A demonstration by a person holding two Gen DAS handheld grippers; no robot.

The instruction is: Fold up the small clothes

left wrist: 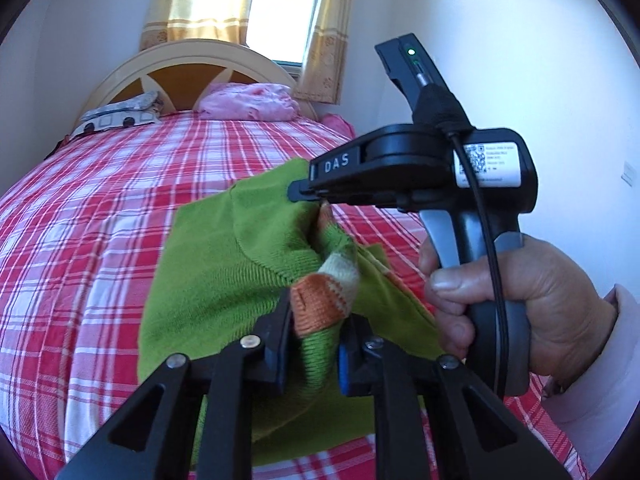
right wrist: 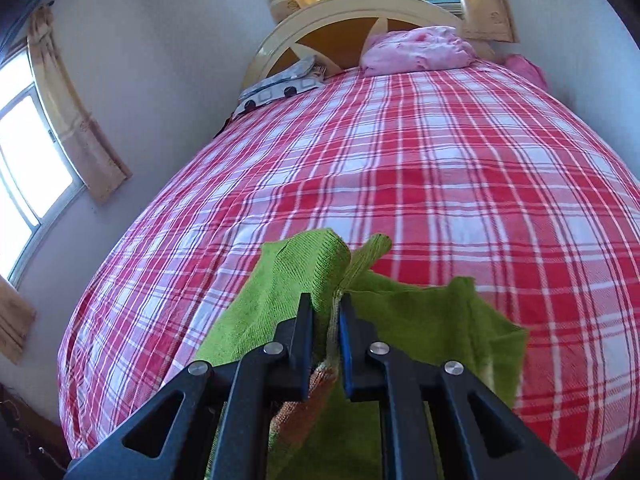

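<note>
Both tongs are gripping the same small green knitted garment [left wrist: 224,264] and holding it up above the bed [left wrist: 100,208]. The left tongs [left wrist: 316,320], at the bottom centre of the left wrist view, are clamping down on the orange-and-cream striped cuff [left wrist: 324,292]. The right tongs [right wrist: 326,320] are pinching a gathered green edge near a seam, at the bottom centre of the right wrist view; in the left view they are showing at centre right, with the person's hand [left wrist: 516,300] squeezing the handle. Holding two separated points probably lets the cloth hang and spread, so it can be laid flat for a fold.

The checked bedspread is lying clear under the garment across the middle of both frames. A pink pillow [right wrist: 416,50] and a patterned cushion [right wrist: 280,86] are sitting well apart, at the headboard [left wrist: 192,60] near the top. Nothing is standing in the way; only the bunched folds between the two grips are needing to be straightened.
</note>
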